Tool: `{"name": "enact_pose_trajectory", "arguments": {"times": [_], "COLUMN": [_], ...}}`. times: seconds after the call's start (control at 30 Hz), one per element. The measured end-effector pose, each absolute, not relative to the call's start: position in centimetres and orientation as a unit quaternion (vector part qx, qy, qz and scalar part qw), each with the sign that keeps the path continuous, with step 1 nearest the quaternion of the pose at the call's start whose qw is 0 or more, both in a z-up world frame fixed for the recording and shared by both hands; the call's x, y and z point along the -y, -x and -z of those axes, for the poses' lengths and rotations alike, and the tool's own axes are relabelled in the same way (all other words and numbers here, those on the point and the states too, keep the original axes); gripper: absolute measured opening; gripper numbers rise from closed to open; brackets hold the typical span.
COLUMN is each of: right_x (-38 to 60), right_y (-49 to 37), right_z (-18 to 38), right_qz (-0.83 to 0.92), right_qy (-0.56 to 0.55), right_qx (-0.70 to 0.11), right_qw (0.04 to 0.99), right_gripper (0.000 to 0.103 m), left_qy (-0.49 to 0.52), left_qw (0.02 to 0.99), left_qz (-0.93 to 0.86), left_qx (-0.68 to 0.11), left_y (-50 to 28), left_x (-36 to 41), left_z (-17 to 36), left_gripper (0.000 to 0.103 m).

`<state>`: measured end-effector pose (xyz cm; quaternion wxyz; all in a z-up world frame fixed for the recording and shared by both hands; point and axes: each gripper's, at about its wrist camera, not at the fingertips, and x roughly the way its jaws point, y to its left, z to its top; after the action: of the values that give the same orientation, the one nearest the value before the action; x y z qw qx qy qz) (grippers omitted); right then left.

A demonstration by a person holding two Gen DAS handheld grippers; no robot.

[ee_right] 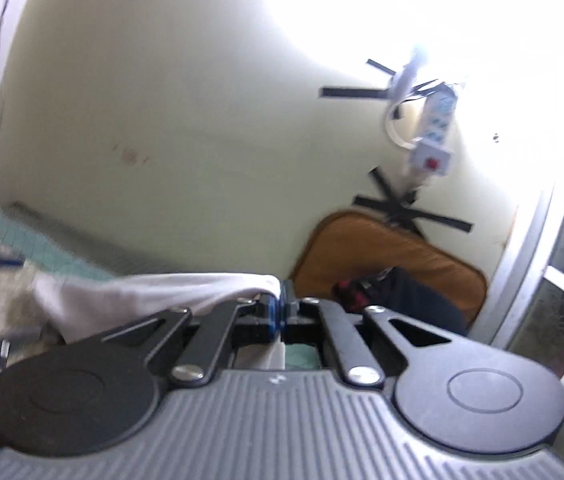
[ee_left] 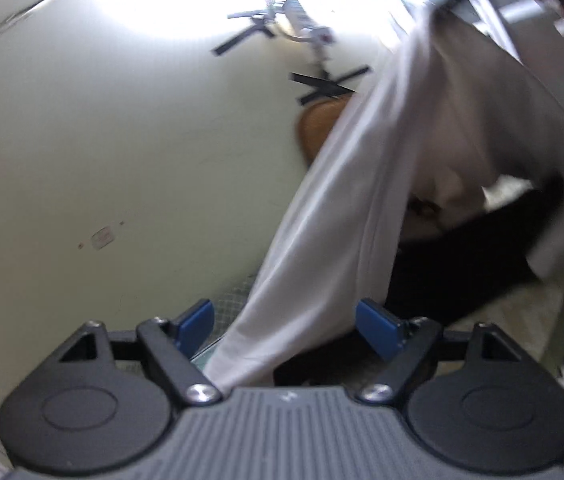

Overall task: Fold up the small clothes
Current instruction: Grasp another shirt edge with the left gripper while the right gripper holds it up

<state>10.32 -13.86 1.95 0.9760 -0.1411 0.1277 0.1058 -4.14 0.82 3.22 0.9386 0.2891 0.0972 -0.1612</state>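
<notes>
Pale cream wall point(ee_right: 161, 100) fills the background of both views, with a white power strip point(ee_right: 434, 136) taped to it by black strips and a brown cushion point(ee_right: 382, 252) leaning at its foot. Below, a teal-checked surface shows only in slivers; whether it is a table or a bed cannot be told.

The white garment point(ee_left: 342, 220) hangs stretched in the air between the two tools. In the left wrist view it runs up and to the right from the left gripper point(ee_left: 285, 326), passing between blue pads that stand wide apart and do not press on it; the cloth merely drapes over the tool's body. In the right wrist view the right gripper point(ee_right: 282, 308) has its jaws closed tight on an edge of the same cloth, which trails off to the left. A dark garment point(ee_left: 462, 272) lies beneath the white one.

Judging by this, folding of the white piece is barely begun: it is lifted, hanging slack from one grip, with no crease visible. It would have to be spread flat and folded, and the dark piece looks unfolded too.
</notes>
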Motion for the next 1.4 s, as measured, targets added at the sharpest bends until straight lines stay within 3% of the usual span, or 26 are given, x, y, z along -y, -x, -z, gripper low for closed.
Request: {"name": "enact_pose_trajectory", "arguments": {"times": [0.17, 0.3, 0.33, 0.4, 0.47, 0.8, 1.13, 1.27, 1.4], "right_x": [14.8, 14.7, 14.8, 14.9, 15.2, 16.1, 16.8, 17.4, 17.9], "right_y": [-10.0, -9.5, -9.4, -8.9, -8.5, -6.1, 0.9, 2.0, -0.3], "right_z": [-3.6, -4.6, -5.0, -5.9, -6.7, -9.9, -19.6, -23.5, -23.6], "right_qz": [-0.108, -0.114, -0.114, -0.113, -0.108, -0.104, -0.097, -0.082, -0.082], "right_qy": [0.116, 0.116, 0.115, 0.115, 0.115, 0.122, 0.138, 0.128, 0.124], "right_qx": [-0.115, -0.103, -0.098, -0.084, -0.072, -0.013, 0.149, 0.189, 0.148], "right_qw": [0.981, 0.981, 0.982, 0.983, 0.985, 0.987, 0.974, 0.97, 0.978], "right_gripper": [0.005, 0.005, 0.005, 0.005, 0.005, 0.005, 0.005, 0.005, 0.005], "left_qy": [-0.324, -0.36, -0.365, -0.36, -0.321, -0.097, -0.076, -0.075, -0.154], "left_qw": [0.927, 0.916, 0.915, 0.92, 0.934, 0.995, 0.976, 0.976, 0.974], "left_qz": [0.168, 0.159, 0.148, 0.127, 0.111, 0.035, -0.01, 0.045, 0.009], "left_qx": [-0.085, -0.081, -0.083, -0.088, -0.107, -0.005, 0.205, 0.199, 0.169], "left_y": [3.9, 3.0, 2.4, 1.4, 0.4, 4.7, 17.4, 17.6, 15.3], "left_x": [0.8, 2.4, 2.8, 3.0, 2.3, -4.9, -5.4, -5.4, -3.5], "left_z": [-2.4, -1.1, -0.8, -0.9, -2.1, -15.2, -30.0, -35.2, -35.0], "left_gripper": [0.088, 0.087, 0.081, 0.053, 0.007, 0.006, 0.006, 0.006, 0.006]}}
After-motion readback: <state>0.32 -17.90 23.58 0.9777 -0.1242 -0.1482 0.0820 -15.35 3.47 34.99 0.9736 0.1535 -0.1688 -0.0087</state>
